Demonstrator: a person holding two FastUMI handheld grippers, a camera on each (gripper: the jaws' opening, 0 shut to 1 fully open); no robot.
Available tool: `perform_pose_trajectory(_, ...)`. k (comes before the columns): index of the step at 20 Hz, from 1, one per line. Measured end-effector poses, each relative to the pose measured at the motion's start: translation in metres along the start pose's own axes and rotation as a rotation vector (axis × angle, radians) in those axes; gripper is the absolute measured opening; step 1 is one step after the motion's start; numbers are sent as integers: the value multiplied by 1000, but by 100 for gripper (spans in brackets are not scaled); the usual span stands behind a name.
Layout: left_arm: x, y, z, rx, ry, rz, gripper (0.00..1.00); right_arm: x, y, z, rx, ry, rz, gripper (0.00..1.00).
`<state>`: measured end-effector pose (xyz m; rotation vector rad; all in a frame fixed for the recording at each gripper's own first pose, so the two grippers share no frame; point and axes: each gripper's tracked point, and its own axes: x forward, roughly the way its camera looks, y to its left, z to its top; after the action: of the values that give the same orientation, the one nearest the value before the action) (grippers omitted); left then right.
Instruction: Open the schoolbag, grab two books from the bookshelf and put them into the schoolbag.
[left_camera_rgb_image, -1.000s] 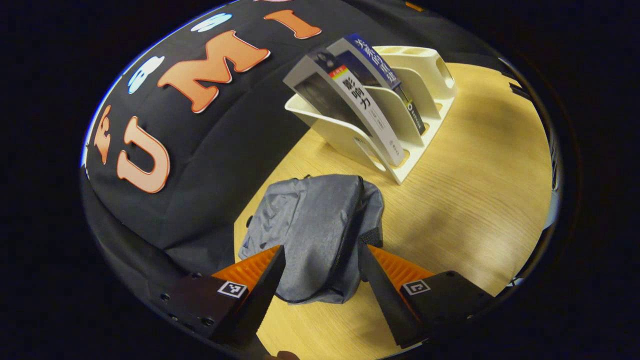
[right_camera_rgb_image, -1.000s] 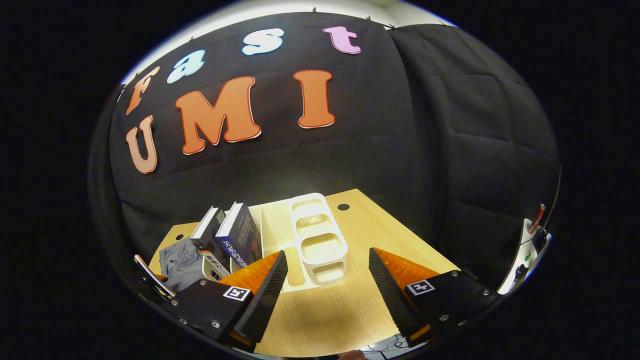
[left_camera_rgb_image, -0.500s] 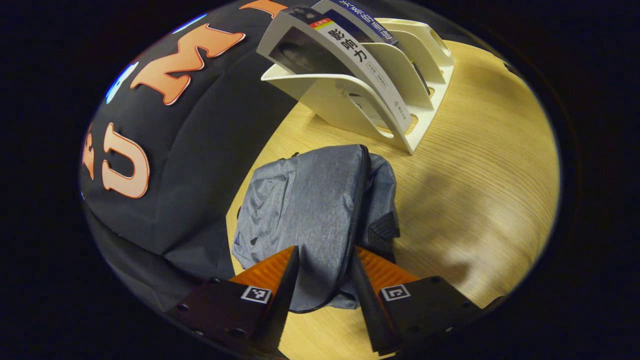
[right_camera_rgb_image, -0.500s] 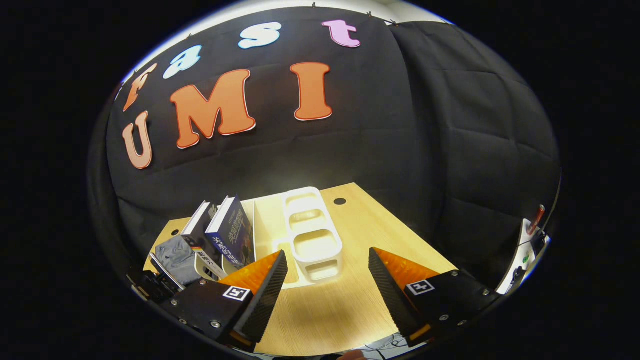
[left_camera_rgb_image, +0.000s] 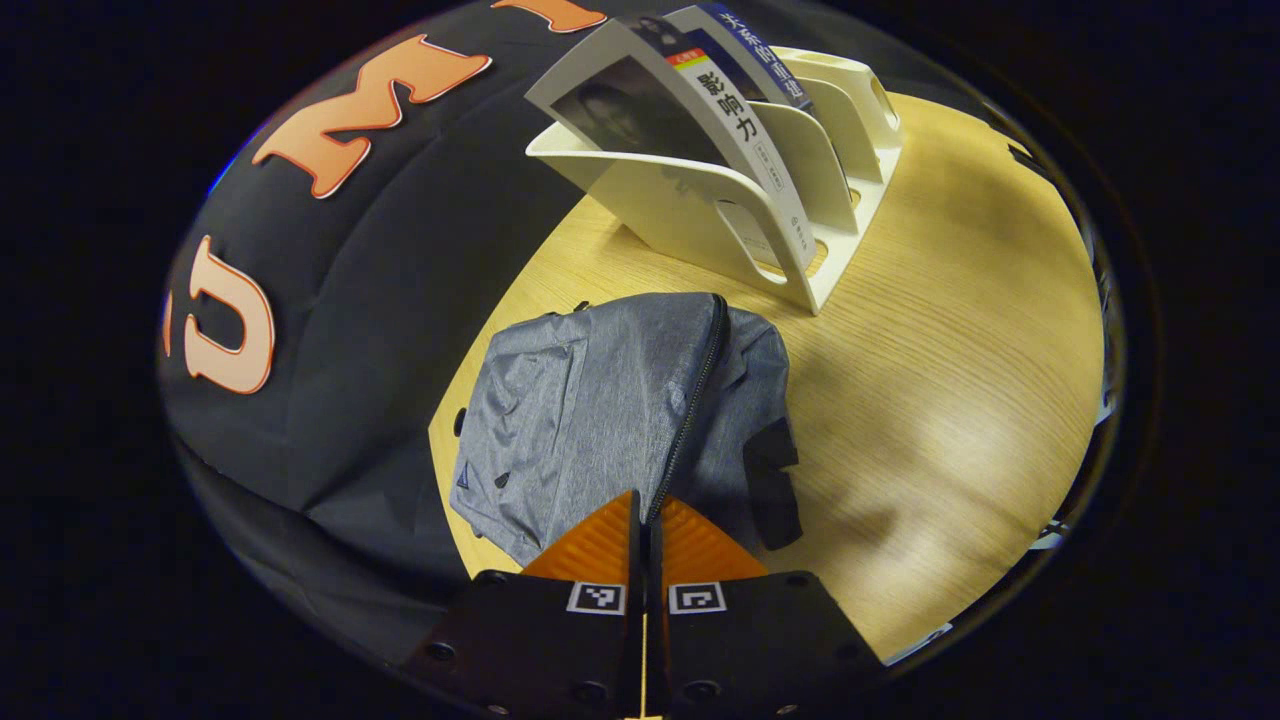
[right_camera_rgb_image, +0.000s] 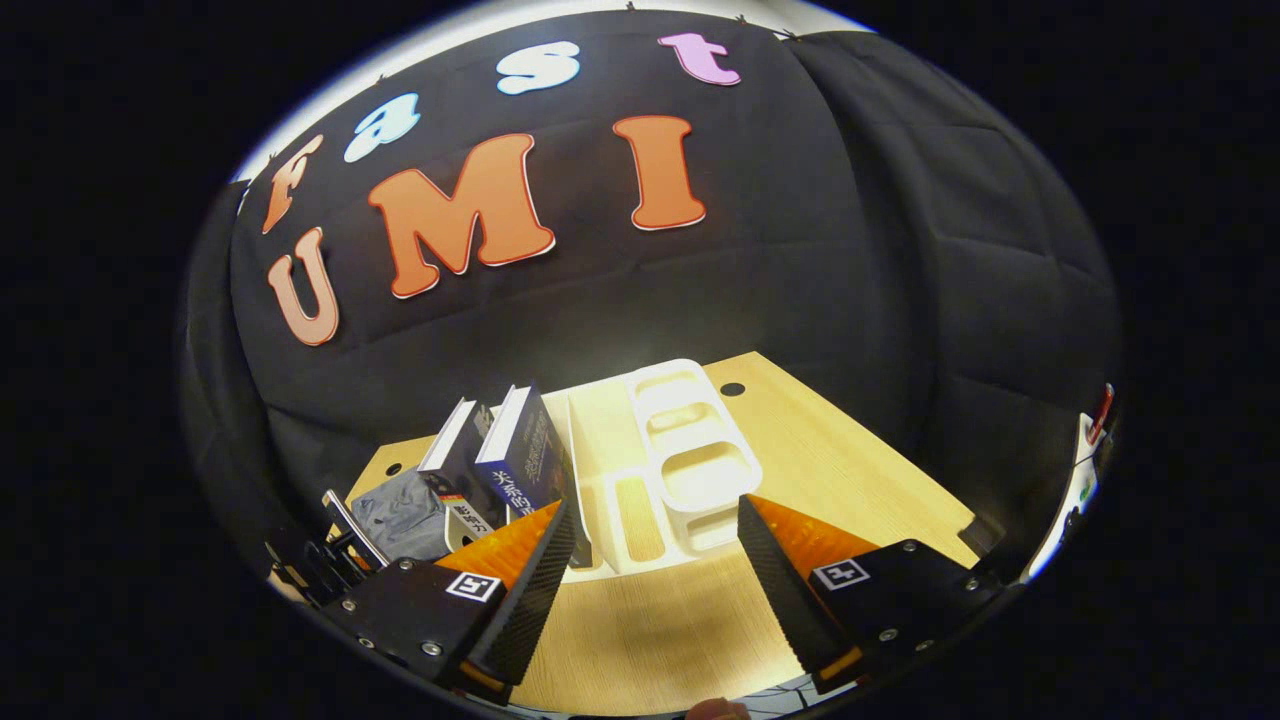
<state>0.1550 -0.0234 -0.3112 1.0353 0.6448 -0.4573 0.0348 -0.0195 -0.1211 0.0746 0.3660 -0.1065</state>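
Schoolbag (left_camera_rgb_image: 600, 400): grey, lying flat on the counter (left_camera_rgb_image: 950, 380) near the bookshelf, zip (left_camera_rgb_image: 690, 400) still closed along its length.

Left tongs (left_camera_rgb_image: 645, 510): your fingers are pressed together right at the near end of the zip; whether the pull sits between them cannot be told.

Right tongs (right_camera_rgb_image: 655, 550): spread wide, holding nothing, hovering over the counter in front of the bookshelf (right_camera_rgb_image: 680, 460).

Books (right_camera_rgb_image: 500, 455): two, leaning in the bookshelf's slots on the side nearest the schoolbag.

Step in hand: opening the bag. Next, you likely need to draw the zip along its track, then send the right tongs for a book.
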Motion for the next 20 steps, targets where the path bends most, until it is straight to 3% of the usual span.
perform_pose_trajectory(9, -41, 72, 22, -93, -57, -120, 1, -11, 31, 2, 13, -10, 4, 97)
perform_pose_trajectory(20, -66, 208, 67, -129, -171, -24, 1, -48, 56, -15, -62, 16, -61, 97)
